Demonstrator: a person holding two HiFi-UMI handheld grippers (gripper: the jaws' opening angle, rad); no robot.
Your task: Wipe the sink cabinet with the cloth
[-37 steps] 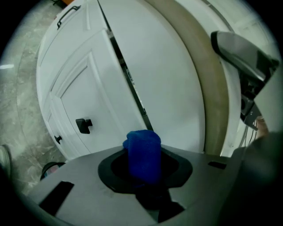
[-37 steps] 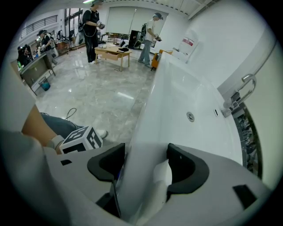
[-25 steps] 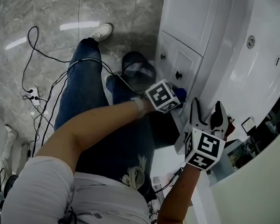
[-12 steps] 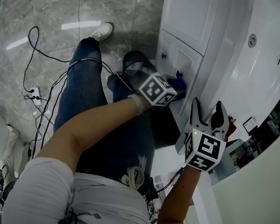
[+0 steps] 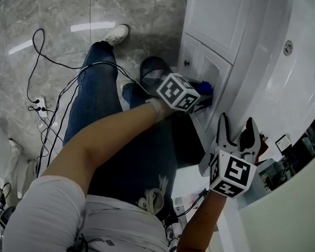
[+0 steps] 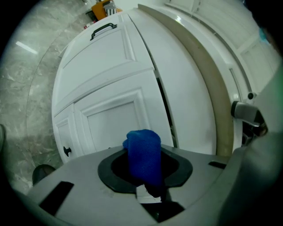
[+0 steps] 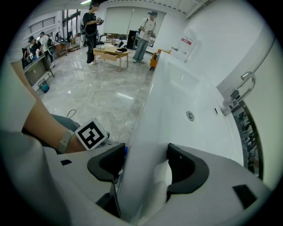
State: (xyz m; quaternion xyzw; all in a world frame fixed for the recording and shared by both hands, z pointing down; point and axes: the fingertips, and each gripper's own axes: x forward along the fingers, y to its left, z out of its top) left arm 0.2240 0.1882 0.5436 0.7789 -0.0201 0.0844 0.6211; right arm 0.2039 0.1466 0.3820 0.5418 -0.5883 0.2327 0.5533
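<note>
left gripper (image 6: 146, 176): jaws closed down on the blue cloth (image 6: 143, 152), and a folded end sticks out past the tips.
cloth position: it sits right in front of the lower door (image 6: 110, 119) of the sink cabinet (image 5: 216, 14), and in the head view it is just beside the door face. We can't confirm contact.
key relation: the door panel lies straight ahead along the left jaws' axis, so the cloth end points at the panel. The knob (image 6: 66, 151) is off to one side of it.
panel axis: the recessed panel is longer up-down, so we'd judge strokes should run along that height.
right gripper (image 7: 141, 170): jaws spread wide, astride the sink rim (image 7: 154, 114), holding no cloth. We can't say whether they pinch the rim.
nearer arm: the left by far. The right is up at the rim, well apart from the door.
next move: press the left gripper forward, then sweep.
</note>
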